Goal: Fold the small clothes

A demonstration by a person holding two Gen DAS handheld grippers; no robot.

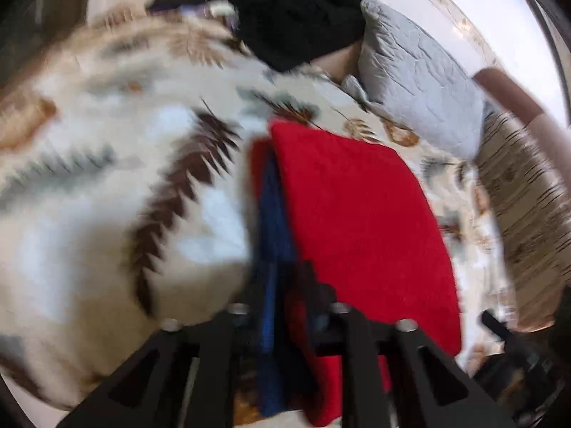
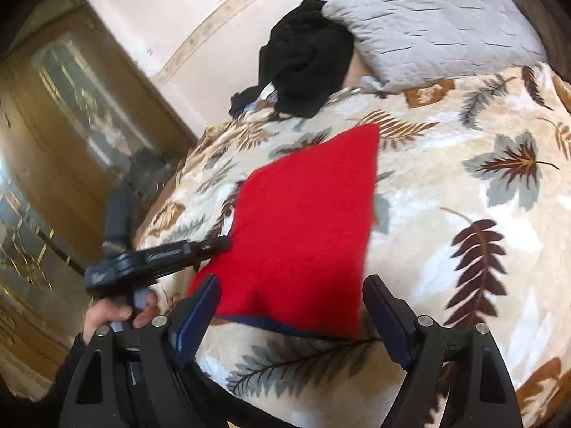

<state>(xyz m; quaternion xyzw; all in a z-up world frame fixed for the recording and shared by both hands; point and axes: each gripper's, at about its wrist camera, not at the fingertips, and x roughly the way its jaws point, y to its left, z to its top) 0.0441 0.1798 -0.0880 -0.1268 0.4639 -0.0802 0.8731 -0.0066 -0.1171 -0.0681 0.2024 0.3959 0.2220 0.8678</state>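
Centrally placed in both views: a red fleece garment with a dark blue hem [image 2: 307, 228], folded flat on a cream plush blanket printed with brown and grey leaves [image 2: 464, 185]. Seen from the right wrist as a slanted red patch running from mid-frame down to lower centre, its blue edge lowest. Right gripper [image 2: 291, 315] at the bottom of that frame, jaws spread wide, nothing between the blue pads [image 2: 200, 306], the garment's lower edge just beyond the fingertips. Left gripper [image 2: 223, 243] entering from the left of the same frame, pressed together, its tip touching the garment's left edge; a hand [image 2: 117, 312] wrapped round its handle at lower left. From the left wrist, motion-blurred: left gripper [image 1: 282, 306] at bottom centre, pinching the red cloth [image 1: 357, 214] at its left edge, a blue strip showing between the fingers. Heaped at the upper centre of both frames, a black knitted garment [image 2: 307, 67], touching a grey quilted pillow [image 2: 439, 25] at upper right. Wooden door with a glass panel [image 2: 71, 107] along the left of the right-wrist frame.
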